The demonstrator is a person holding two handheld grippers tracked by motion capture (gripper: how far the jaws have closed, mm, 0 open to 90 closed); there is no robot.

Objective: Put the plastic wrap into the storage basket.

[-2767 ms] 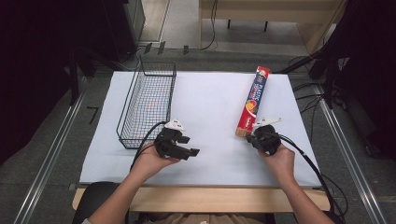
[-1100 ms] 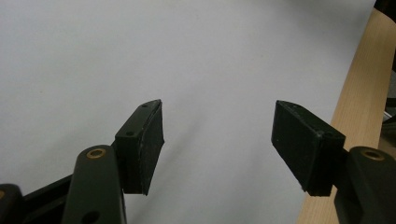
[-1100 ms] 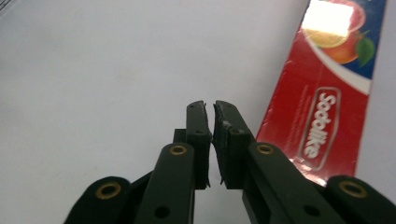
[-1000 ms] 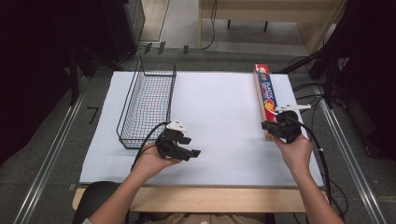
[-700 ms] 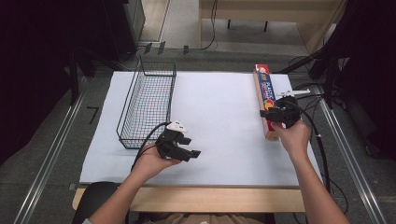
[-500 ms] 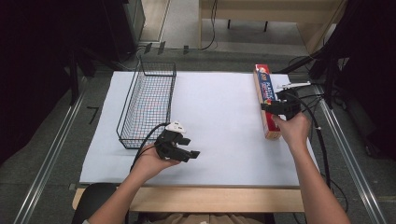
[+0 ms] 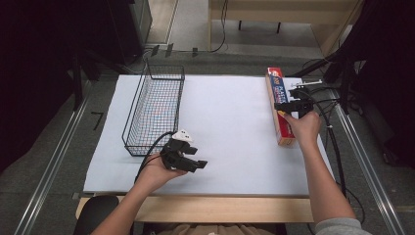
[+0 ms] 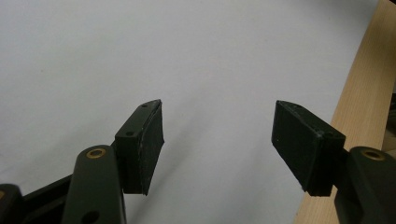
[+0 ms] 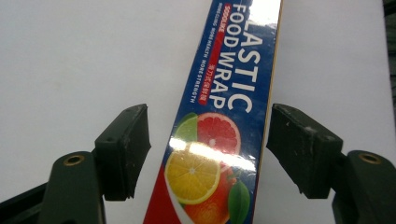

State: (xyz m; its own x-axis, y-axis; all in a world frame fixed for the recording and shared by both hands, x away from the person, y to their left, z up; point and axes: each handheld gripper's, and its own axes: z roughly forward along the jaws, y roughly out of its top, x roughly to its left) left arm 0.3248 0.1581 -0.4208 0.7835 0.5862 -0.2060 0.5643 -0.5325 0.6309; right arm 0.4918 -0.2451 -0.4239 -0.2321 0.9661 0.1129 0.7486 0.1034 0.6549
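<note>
Seen from the high view: white table [image 7: 230,127], wire basket [image 7: 155,107] at left, long box [image 7: 279,105] lying near the right edge, running front to back. Left gripper [image 7: 188,164] held low near the front edge, just beside the basket's near corner, apart from it. Right gripper [image 7: 283,105] held over the middle of the box; from up there, too small to tell whether the jaws touch it. Closer, in the right gripper view: right gripper [image 9: 208,149] with jaws wide, 1 on each side of the box [image 9: 219,140], a sliver of white showing between each pad and the box, so not clamped. Box glossy blue with a red band, pictured lime, lemon and grapefruit slices, a green leaf. Readable in white: "LASTIC FOOD WRAP", with smaller lettering beside it, "MORE STRENGTH" among it. In the left gripper view: left gripper [image 8: 217,140] with jaws wide, holding nothing, over bare white surface, wooden table edge [image 8: 359,93] at right.
</note>
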